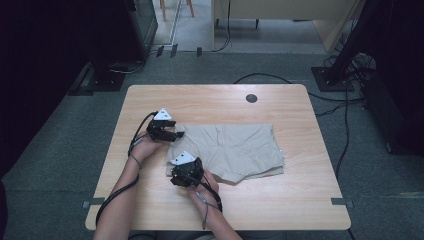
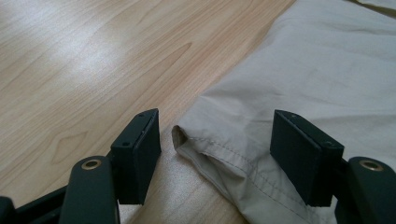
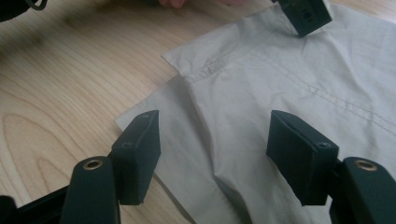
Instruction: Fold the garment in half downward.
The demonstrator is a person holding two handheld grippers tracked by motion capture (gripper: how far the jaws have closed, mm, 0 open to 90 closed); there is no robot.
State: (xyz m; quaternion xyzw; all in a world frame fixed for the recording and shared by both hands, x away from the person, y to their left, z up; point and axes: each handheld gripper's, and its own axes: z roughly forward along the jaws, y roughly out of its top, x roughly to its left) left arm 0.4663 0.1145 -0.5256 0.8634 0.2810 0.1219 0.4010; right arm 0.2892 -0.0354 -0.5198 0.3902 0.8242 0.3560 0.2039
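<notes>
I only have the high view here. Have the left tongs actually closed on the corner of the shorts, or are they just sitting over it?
Observer: Not closed. The left gripper view shows the left tongs open, with the stitched hem corner of the shorts between the jaws and neither pad pressing it.
Operator: And the right tongs?
Observer: The right tongs are open too. They straddle the shorts' edge, where two fabric layers lie stepped on the table.
Operator: Is the other pair in that view?
Observer: Yes, one black jaw tip of it shows at the top, over the fabric.
</notes>
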